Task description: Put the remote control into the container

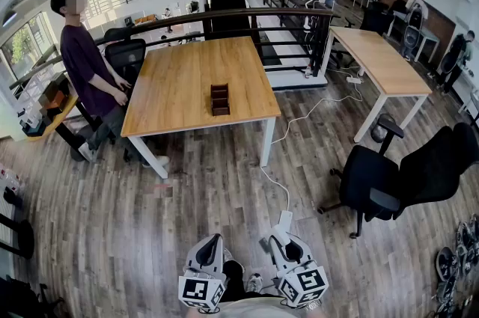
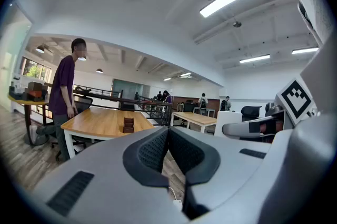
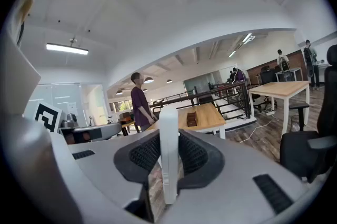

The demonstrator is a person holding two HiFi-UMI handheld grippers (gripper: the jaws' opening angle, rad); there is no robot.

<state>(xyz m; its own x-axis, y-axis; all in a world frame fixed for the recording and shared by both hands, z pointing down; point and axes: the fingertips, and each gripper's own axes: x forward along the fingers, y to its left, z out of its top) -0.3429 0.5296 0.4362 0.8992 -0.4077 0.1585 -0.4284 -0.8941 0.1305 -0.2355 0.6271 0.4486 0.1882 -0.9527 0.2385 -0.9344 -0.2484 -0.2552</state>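
The remote control (image 3: pixel 168 165) was white, the container (image 1: pixel 219 99) dark brown, the table (image 1: pixel 176 81) pale wood-grained. The left tongs (image 2: pixel 168 133) and right tongs (image 3: pixel 169 130) were grey, with black ribbed pads (image 2: pixel 152 152) and black-and-white square markers.

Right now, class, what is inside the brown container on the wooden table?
The container shows dark open compartments with nothing sticking out; their floors are too small and shadowed to check. The remote control is not there: the right tool grips it.
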